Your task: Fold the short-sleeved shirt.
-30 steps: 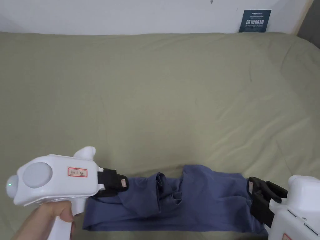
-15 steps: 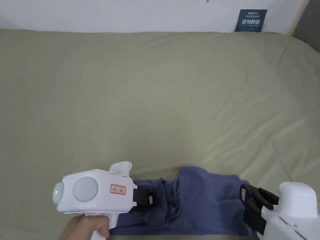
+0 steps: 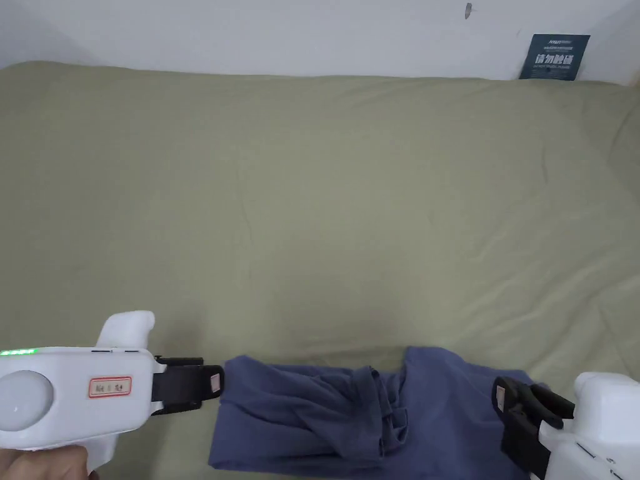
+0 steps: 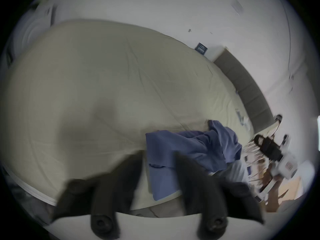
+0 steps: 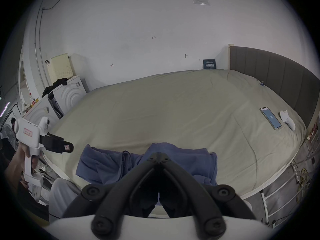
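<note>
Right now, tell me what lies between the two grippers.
The blue shirt, bunched on the bed, spans from left gripper to right gripper in the head view.

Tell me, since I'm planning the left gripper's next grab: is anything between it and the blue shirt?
Nothing visible. The left gripper, jaws open, hangs just off the shirt's left edge, with bare bedsheet between them.

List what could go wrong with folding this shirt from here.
1. The shirt lies bunched at the bed's near edge; a pull toward the person could drag it off.
2. The left gripper is open beside the cloth, holding nothing; closing there may catch only one layer.
3. The right gripper is shut, so nothing pins that side.
</note>
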Available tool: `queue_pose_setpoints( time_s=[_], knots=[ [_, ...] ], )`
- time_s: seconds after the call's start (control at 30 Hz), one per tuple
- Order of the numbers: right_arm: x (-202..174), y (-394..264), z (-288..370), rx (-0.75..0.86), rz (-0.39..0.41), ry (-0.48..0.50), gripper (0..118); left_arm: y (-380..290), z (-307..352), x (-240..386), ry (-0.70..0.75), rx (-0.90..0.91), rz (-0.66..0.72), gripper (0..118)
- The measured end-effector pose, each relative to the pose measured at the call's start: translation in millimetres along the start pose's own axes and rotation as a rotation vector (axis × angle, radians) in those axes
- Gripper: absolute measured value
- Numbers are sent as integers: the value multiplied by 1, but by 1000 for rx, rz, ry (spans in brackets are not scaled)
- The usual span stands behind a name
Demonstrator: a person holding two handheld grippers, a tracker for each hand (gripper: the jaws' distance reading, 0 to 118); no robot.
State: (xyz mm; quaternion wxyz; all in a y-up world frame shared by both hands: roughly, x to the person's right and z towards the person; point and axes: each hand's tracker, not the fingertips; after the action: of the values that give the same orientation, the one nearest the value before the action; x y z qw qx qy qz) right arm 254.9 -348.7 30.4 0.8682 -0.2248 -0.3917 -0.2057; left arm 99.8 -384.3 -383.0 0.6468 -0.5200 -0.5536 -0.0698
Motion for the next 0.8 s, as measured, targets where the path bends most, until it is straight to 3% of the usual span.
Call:
queue_pose_setpoints(
  time_s=[0.03,0.07,0.2,0.5,0.57,0.63,0.67,0.73,0.8],
  knots=[
    [0,0,0,-2,7,-1,2,0,-7,-6,-29,-21,18,113],
    [0,0,0,-3,11,-4,2,-1,-13,-12,-73,-49,30,115],
    [2,1,0,-10,12,-22,2,-2,-43,-28,-185,-128,160,115],
    [6,-2,-3,-32,1,-37,2,8,-75,-28,-384,-213,239,112],
    [6,-3,-4,-35,-4,-35,2,2,-77,-18,-409,-238,260,82],
    [6,-3,-3,-35,-6,-34,2,-2,-88,-11,-296,-265,197,36],
    [5,-3,-3,-35,-8,-33,2,-5,-87,-10,-266,-263,189,31],
    [5,-3,0,-32,-7,-29,2,-5,-81,-16,-348,-251,265,20],
    [5,-1,2,-25,0,-29,1,-7,-79,-22,-318,-230,216,18]
  ],
)
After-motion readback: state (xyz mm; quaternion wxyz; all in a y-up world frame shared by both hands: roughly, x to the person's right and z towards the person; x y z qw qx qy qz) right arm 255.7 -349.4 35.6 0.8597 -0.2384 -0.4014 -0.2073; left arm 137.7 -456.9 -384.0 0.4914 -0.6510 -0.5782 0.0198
